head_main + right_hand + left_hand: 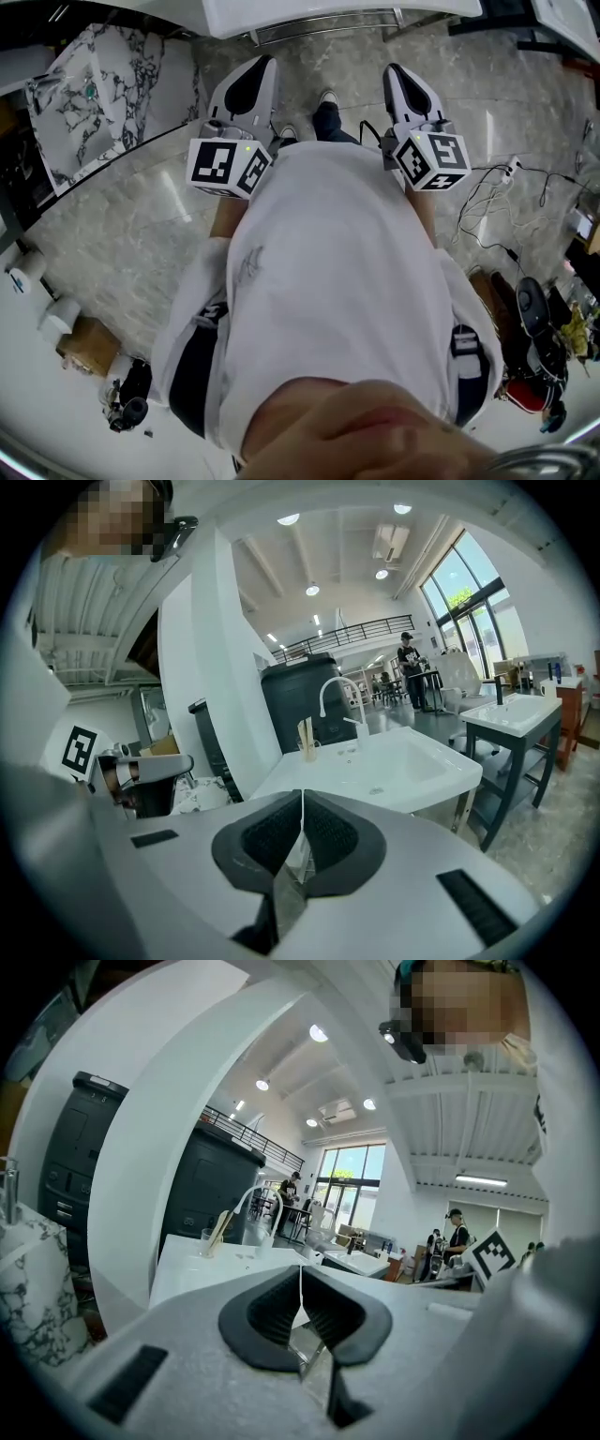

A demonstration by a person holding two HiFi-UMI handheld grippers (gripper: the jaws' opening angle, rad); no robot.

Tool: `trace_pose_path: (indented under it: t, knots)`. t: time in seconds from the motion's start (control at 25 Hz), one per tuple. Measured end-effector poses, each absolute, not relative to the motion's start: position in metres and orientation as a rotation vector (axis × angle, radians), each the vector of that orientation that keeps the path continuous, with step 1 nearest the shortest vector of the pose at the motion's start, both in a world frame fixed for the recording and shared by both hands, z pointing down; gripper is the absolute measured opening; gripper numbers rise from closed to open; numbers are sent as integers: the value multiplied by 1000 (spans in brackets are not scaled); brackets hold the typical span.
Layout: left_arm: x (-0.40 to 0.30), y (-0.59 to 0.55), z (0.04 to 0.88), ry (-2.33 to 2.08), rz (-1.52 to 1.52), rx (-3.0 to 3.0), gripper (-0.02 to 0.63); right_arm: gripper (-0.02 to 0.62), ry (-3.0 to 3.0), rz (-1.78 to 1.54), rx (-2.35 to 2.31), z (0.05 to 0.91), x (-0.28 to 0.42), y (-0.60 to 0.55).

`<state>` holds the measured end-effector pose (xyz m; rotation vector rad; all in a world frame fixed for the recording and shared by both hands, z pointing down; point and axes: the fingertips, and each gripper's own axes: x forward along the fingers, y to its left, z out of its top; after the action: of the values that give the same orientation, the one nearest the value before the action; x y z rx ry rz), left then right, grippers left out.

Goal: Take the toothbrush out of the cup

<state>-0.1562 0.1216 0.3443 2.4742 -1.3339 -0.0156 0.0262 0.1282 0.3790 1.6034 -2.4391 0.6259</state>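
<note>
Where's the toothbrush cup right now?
In the right gripper view, the cup stands on the back edge of the white sink, just left of the faucet. The head view doesn't show it.

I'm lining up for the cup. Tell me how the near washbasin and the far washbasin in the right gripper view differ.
The near washbasin has a tall white arched faucet; the far washbasin has a short dark faucet. The near washbasin carries the cup with the toothbrush; no cup shows on the far washbasin. Both are white and rectangular.
</note>
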Motion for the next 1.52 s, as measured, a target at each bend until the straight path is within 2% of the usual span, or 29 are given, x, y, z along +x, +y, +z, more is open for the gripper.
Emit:
trace_pose_path:
  t: [0.76, 1.52]
  knots:
    - [-124, 74, 326, -1566, -49, 2415, 19, 15, -2509, 613, 1528, 378, 96, 69]
    - [-124, 10, 335, -1518, -55, 2399, 18, 15, -2456, 648, 1536, 387, 94, 15]
